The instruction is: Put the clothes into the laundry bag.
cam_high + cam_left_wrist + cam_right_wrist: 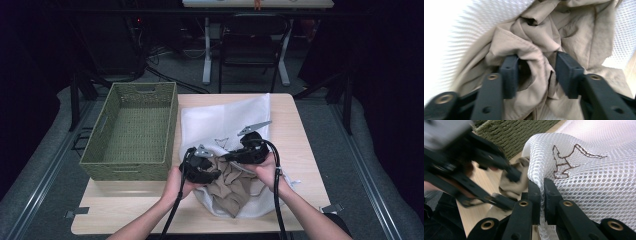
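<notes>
Light wooden table (295,145) under green basket (131,131), white mesh bag (227,120).

A crumpled tan garment (232,182) lies bunched at the mouth of my white mesh laundry bag (225,120), which sprawls across the wooden table, its edge lifted, a brown outline stitched on top.
</notes>
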